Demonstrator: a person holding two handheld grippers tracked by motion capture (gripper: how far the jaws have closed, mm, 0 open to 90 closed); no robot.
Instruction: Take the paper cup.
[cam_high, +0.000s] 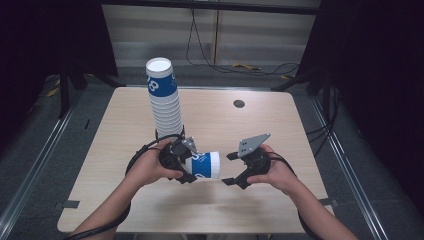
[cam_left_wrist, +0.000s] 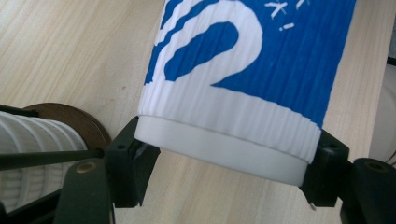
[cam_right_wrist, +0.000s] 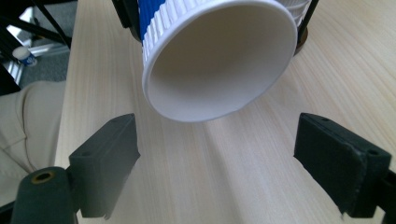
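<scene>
Forearms come in from the bottom of the high view. Left gripper (cam_high: 186, 165) is clamped on the base end of a blue-and-white ribbed paper cup (cam_high: 205, 165), jaws pinching just above the smooth white bottom band (cam_left_wrist: 219, 149). Cup lies roughly level above the pale wooden table (cam_high: 260, 125), open mouth (cam_right_wrist: 219, 58) facing the right gripper (cam_high: 231, 169). That one stands wide open, nothing between its pads (cam_right_wrist: 109, 158), just short of the rim.

Tall stack of matching cups (cam_high: 164, 100) stands upright just behind the left hand.

Likely step: handover, or bracing the cup from the mouth end. To do it well:
- centre the rim between the pads before closing
- close gently, since rim wall is thin and would probably ovalise
- left holds until right has it
- keep clear of the stack, it looks tippy
</scene>
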